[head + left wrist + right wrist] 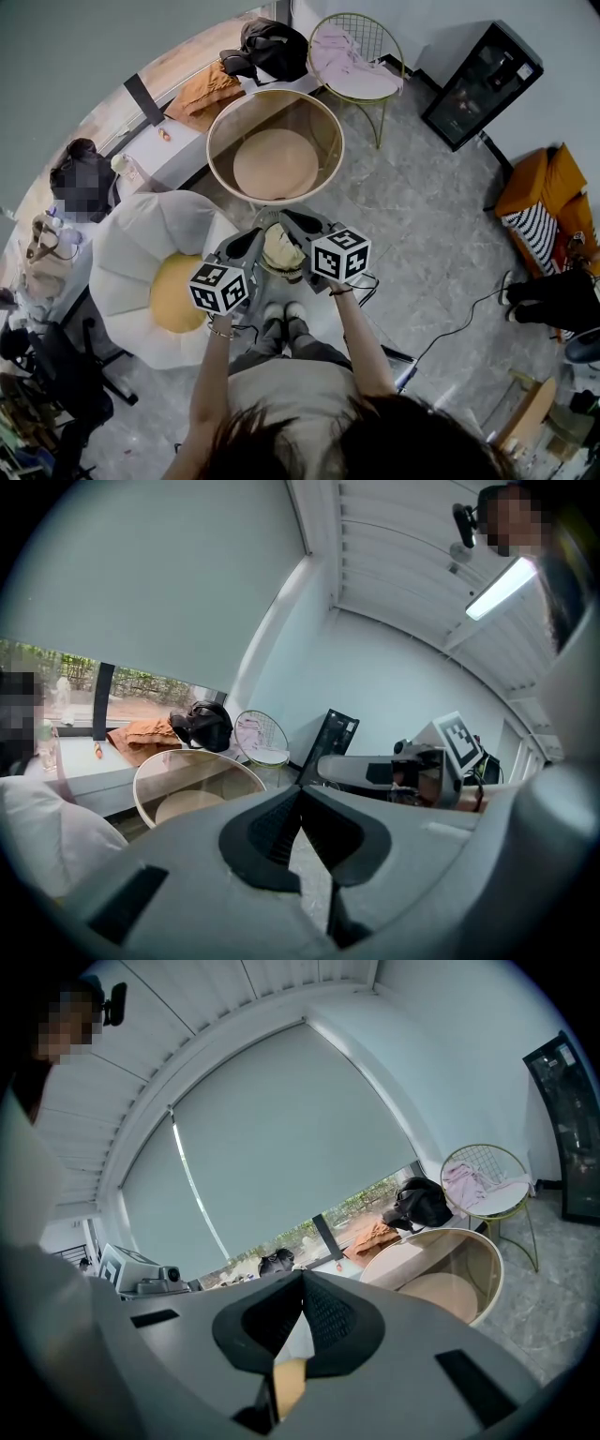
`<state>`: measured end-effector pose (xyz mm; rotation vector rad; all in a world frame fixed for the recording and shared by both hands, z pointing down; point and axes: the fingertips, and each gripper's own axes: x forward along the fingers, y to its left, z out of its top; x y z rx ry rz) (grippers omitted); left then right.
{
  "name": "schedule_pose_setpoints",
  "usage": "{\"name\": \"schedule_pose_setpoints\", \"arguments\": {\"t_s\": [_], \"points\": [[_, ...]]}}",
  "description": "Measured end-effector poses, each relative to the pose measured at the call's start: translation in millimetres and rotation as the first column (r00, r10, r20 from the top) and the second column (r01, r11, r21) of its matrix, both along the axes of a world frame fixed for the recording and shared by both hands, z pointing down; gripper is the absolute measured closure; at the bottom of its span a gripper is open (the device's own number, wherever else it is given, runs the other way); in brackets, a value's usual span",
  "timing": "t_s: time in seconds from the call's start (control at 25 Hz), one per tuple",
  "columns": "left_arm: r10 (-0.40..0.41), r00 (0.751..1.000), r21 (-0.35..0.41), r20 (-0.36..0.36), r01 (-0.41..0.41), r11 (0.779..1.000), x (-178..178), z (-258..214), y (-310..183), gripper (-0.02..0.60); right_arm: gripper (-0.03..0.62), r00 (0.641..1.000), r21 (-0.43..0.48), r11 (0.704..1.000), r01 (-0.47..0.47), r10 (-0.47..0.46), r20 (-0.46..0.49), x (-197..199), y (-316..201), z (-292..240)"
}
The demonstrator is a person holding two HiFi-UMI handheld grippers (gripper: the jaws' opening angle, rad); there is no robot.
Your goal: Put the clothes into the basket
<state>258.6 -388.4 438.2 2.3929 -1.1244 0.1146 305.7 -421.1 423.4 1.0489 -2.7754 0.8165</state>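
Note:
In the head view my left gripper (256, 233) and right gripper (287, 217) are held side by side, both shut and empty, pointing toward the round glass table (275, 98). Just beneath and between them a cream cloth (281, 249) lies in a small wire basket (266, 219). A pink garment (349, 64) lies on the gold wire chair. On the window sill lie an orange-brown garment (204, 90) and a black one (274, 45). In the left gripper view the jaw tips of the left gripper (300, 789) meet. The right gripper (302, 1274) looks the same in its own view.
A white petal-shaped chair (131, 253) with a yellow cushion stands at my left. A person (82, 173) sits at the far left. A black panel (480, 82) leans on the far wall. An orange chair (544, 183) and a floor cable (459, 323) are on the right.

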Motion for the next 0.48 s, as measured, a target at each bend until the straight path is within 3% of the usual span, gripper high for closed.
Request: {"name": "schedule_pose_setpoints", "arguments": {"t_s": [0.48], "points": [[-0.009, 1.000, 0.001, -0.002, 0.009, 1.000, -1.2, -5.7, 0.5, 0.571, 0.585, 1.000, 0.019, 1.000, 0.011, -0.012, 0.010, 0.2, 2.5, -9.9]]}}
